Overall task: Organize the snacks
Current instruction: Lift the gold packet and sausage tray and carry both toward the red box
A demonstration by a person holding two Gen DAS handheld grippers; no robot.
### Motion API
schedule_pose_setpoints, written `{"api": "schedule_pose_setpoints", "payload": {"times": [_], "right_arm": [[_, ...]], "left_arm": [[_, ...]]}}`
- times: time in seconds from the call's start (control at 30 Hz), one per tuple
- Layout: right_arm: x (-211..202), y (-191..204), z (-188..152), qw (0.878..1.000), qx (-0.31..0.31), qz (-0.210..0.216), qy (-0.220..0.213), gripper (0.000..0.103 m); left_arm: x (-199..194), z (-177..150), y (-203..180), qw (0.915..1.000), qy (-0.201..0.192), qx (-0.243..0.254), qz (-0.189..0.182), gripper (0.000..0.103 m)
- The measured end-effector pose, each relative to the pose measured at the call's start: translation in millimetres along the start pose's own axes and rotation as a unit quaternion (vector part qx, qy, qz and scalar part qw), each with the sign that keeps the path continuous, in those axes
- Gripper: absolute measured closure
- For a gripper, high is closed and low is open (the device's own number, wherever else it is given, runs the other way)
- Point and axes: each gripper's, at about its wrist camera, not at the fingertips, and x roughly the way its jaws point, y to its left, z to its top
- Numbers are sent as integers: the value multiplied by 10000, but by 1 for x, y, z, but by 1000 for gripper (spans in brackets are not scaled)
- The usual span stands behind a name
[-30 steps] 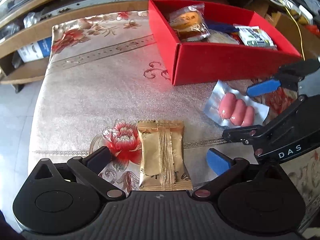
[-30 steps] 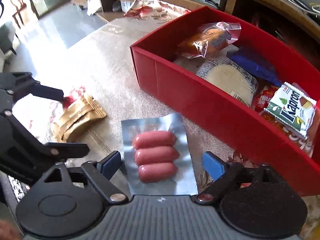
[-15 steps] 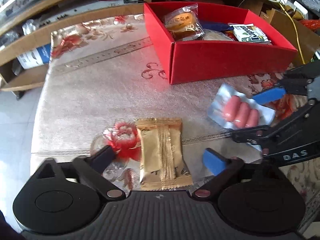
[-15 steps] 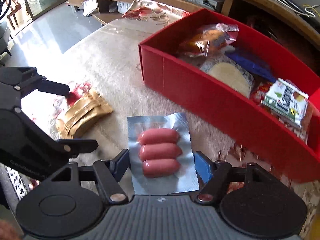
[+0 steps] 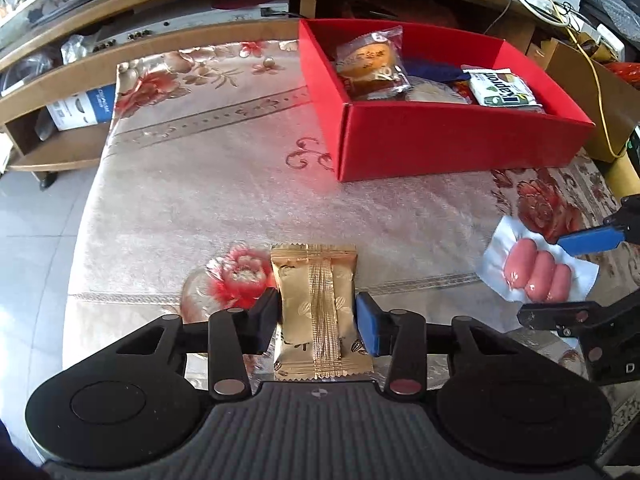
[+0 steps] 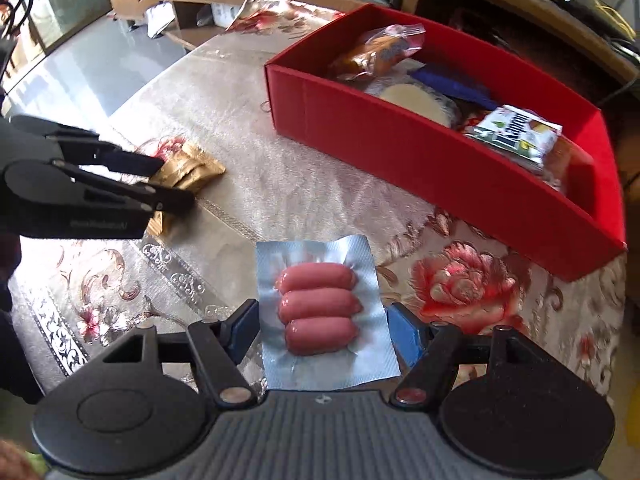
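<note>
We work on a table covered by a cloth with red flowers [image 5: 240, 276], wooden shelves behind. Our left gripper [image 5: 316, 318], wide a second ago, now pinches the gold packet [image 5: 320, 308] near the front edge. Our right gripper [image 6: 320, 334] holds the silver sausage pack [image 6: 320, 312], now lifted. The red box [image 5: 440, 148] stands at the far right corner.

Box [image 5: 452, 144]: solid red, inside and out. Worktop cloth [image 5: 208, 184]: pale beige with a sheen, printed with red roses, brown scrollwork and a grey ornamental band. Wrapper [image 5: 316, 304] gold with a ribbed centre seam and dark print too small to read; sausage pack [image 6: 324, 312] silvery film over three pink sausages; jaws black with blue pads [image 6: 404, 336]; boxed packet [image 5: 502, 88] white and green, possibly.
</note>
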Motion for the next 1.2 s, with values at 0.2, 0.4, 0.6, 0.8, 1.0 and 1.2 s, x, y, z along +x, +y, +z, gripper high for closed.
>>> {"api": "schedule_pose_setpoints", "payload": {"times": [0.2, 0.4, 0.6, 0.8, 1.0, 1.2], "right_arm": [[-11, -9, -2, 9997, 187, -13, -170, 41], [-21, -19, -2, 9987, 395, -46, -325, 41], [-34, -25, 0, 9965, 595, -49, -577, 41], [-50, -32, 6, 9928, 815, -34, -873, 41], [-59, -41, 17, 9890, 974, -18, -1111, 41], [-67, -58, 31, 9836, 1192, -48, -1350, 41]], "left_arm": [[-8, -3, -12, 9998, -14, -28, -196, 55], [-19, 5, -26, 9990, -191, -1, -401, 55], [-32, 17, -38, 9969, -461, 15, -642, 55], [-41, 35, -49, 9942, -719, 27, -800, 55], [-42, 55, -55, 9927, -855, -2, -850, 55], [-41, 79, -59, 9912, -1039, 0, -818, 55]]}}
